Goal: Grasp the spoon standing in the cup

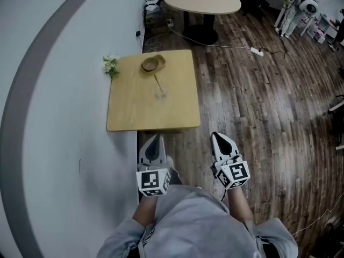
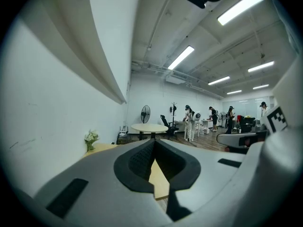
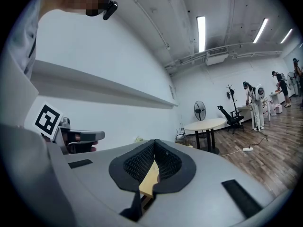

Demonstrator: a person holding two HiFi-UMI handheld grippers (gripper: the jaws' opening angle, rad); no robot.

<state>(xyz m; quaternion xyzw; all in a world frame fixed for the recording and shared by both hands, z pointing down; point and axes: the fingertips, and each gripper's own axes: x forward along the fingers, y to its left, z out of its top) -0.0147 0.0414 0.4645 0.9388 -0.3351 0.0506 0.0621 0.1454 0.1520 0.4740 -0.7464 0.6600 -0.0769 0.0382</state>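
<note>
The left gripper (image 1: 155,140) and right gripper (image 1: 216,137) are both hovering closed and empty short of the square pale-wood desk (image 1: 129,112), where the thin, stick-like spoon (image 1: 158,84) is slanting just beside a round wooden bowl (image 1: 153,63).

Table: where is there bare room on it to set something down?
The near half of the table is bare, as are the strips left and right of the spoon. Crowded only at the far edge: flowers at the left corner, bowl beside them.
</note>
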